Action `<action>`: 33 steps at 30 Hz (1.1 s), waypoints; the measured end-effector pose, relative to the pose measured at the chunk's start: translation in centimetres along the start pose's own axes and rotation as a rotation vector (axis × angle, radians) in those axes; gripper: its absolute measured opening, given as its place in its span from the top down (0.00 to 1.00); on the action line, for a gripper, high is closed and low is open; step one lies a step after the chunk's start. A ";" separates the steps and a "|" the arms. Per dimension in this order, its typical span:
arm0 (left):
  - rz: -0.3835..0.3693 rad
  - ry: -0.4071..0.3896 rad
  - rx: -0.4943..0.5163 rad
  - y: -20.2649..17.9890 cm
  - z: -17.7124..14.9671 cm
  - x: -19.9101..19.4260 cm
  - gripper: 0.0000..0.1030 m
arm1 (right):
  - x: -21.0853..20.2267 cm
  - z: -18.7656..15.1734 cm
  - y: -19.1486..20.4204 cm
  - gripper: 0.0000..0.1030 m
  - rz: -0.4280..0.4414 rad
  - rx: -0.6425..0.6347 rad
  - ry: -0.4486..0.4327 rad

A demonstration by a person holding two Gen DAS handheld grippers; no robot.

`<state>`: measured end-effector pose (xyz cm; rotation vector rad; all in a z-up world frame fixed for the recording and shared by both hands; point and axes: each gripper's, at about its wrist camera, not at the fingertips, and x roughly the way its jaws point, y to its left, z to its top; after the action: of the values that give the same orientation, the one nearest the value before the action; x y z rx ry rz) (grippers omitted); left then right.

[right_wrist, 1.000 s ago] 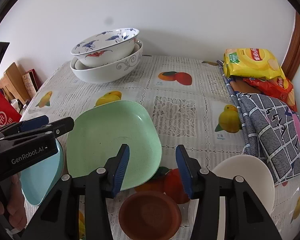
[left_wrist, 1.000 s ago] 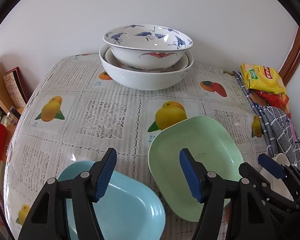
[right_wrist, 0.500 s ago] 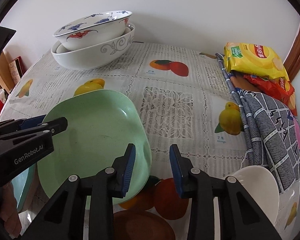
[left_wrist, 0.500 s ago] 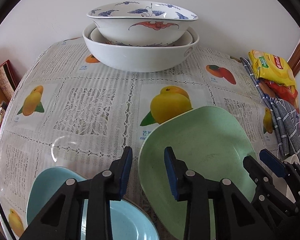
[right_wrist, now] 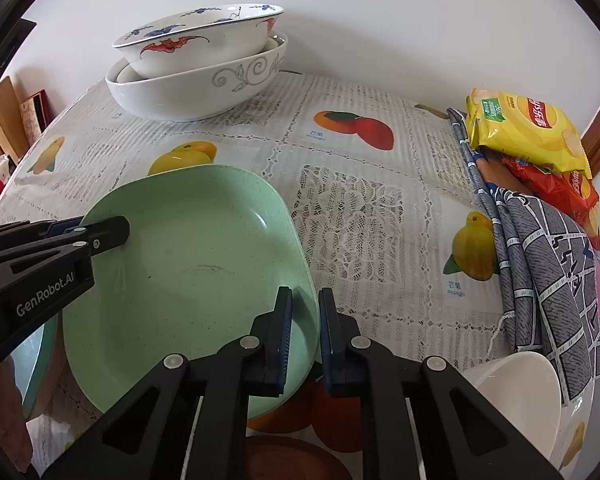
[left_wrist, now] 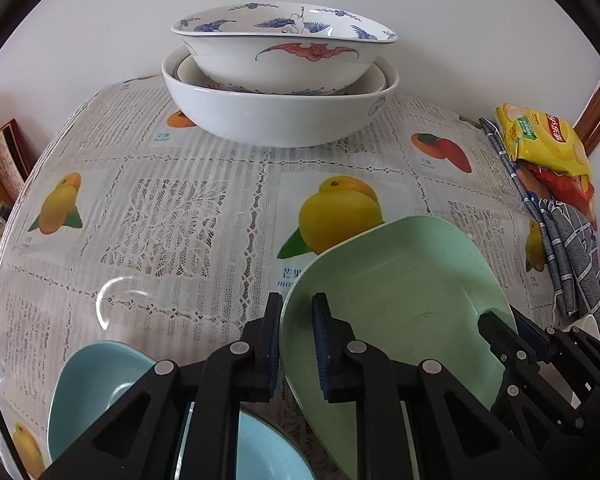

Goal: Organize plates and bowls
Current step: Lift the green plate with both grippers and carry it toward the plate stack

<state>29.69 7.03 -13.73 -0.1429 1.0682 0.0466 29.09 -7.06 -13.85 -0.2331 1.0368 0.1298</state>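
Jaws of the left gripper [left_wrist: 296, 344] just closed, pinching the green plate [left_wrist: 400, 304] by its left rim on the bench [left_wrist: 180, 220]. Right-wrist view: right gripper [right_wrist: 305, 336] just clamped the opposite rim, likely for a level two-handed lift.

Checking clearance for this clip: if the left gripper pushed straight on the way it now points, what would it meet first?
The left gripper is clamped on the green plate rim; straight on, probably the tablecloth just beyond, depth unclear.
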 end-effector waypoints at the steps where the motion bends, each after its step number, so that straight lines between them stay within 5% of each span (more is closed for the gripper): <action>1: -0.005 -0.003 0.001 0.1 0.0 -0.1 0.86 | -0.1 0.0 -0.1 0.88 0.002 0.009 -0.008; 14: -0.058 -0.103 0.009 -0.7 -0.1 -5.8 0.88 | -6.0 -0.3 -2.7 0.91 0.059 0.119 -0.120; 33: -0.093 -0.196 0.048 -3.1 -5.2 -15.5 0.88 | -16.7 -6.1 -3.9 0.91 0.036 0.185 -0.219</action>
<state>18.02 3.72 -2.37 -0.1414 0.8653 -0.0477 16.36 -12.28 -1.88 -0.0310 0.8287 0.0888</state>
